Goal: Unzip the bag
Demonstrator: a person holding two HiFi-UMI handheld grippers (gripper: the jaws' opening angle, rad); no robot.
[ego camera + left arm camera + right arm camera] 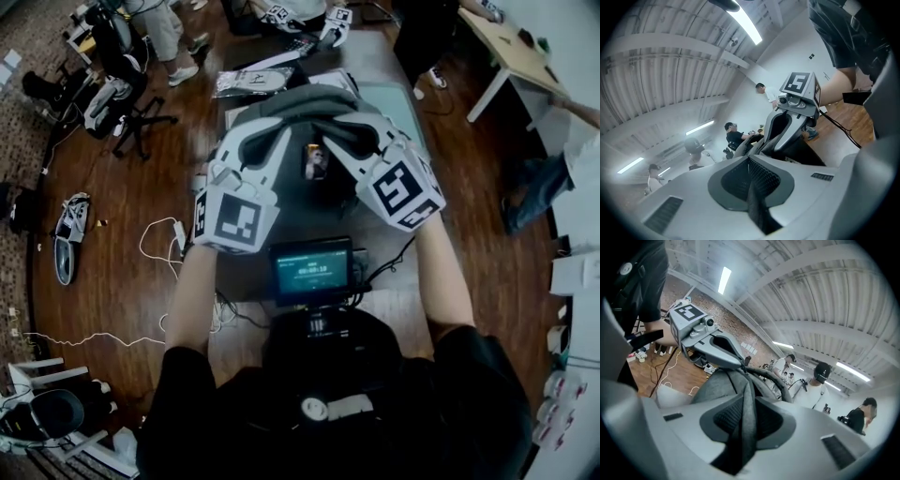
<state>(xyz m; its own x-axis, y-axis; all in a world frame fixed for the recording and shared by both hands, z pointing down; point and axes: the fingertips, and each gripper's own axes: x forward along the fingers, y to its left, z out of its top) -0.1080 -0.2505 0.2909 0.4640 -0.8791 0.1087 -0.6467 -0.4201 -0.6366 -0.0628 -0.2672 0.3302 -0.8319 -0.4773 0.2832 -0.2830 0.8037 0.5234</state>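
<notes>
Left tongs [751, 164]: closed tight, with a thin dark strip of the grey fabric bag [298, 98] pinched between the pads.
Right tongs [746, 380]: closed on a thicker fold of the same grey fabric, which runs upright between the pads.
Bag: held by both tongs in front of the person, over the grey desk [375, 56]. Its rounded top arches between the two tips (whether its base rests on the desk cannot be told).
Tongs to each other: tips near one another and angled inward, each visible in the other's gripper view.
Zip: cannot be made out in any view.
Chest: a small dark screen [312, 269] with a lit display sits just below the tongs in the head view.
Floor: a brown wooden floor [122, 187] with a white cable [176, 234] lying left of the desk.
Background: several people [820, 385] stand beyond the bag.
</notes>
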